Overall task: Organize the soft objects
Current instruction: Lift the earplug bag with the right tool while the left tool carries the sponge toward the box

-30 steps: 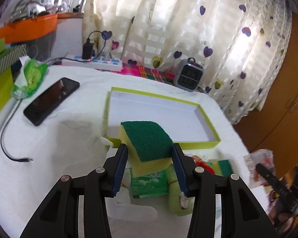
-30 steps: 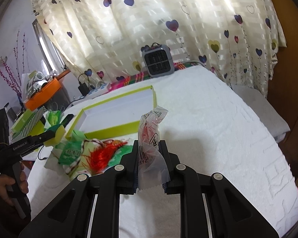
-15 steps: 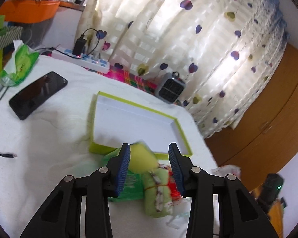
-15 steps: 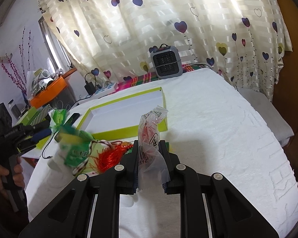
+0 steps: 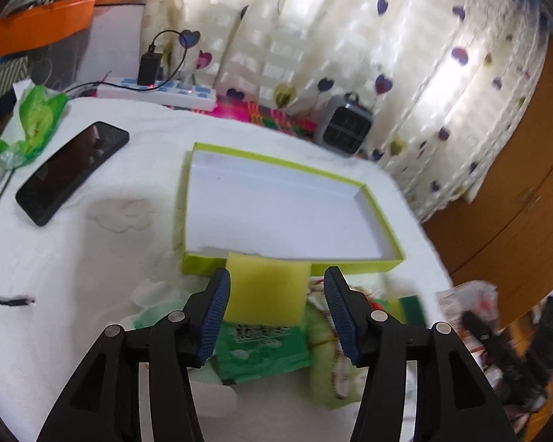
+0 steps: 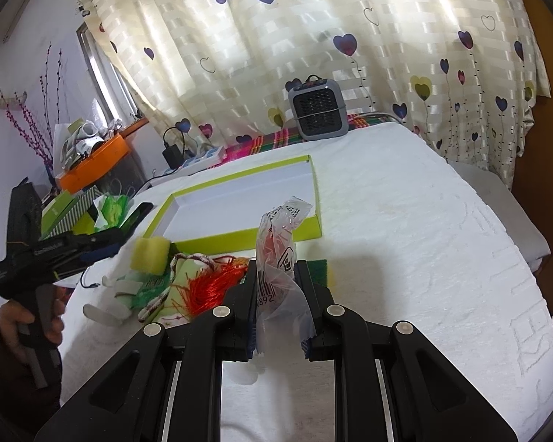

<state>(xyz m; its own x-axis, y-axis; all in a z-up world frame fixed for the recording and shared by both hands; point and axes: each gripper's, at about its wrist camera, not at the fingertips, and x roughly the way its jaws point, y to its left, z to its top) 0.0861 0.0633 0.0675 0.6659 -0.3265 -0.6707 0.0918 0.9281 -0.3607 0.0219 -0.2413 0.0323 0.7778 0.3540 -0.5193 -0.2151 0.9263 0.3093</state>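
in the left wrist view the left gripper is opening, its blue pads standing clear of the yellow sponge, which sits on the heap of soft things just before the empty green box, probably let go to drop nearer the box. in the right wrist view the right gripper is clamped on a clear plastic bag, held upright above the white bedspread, seemingly waiting its turn.
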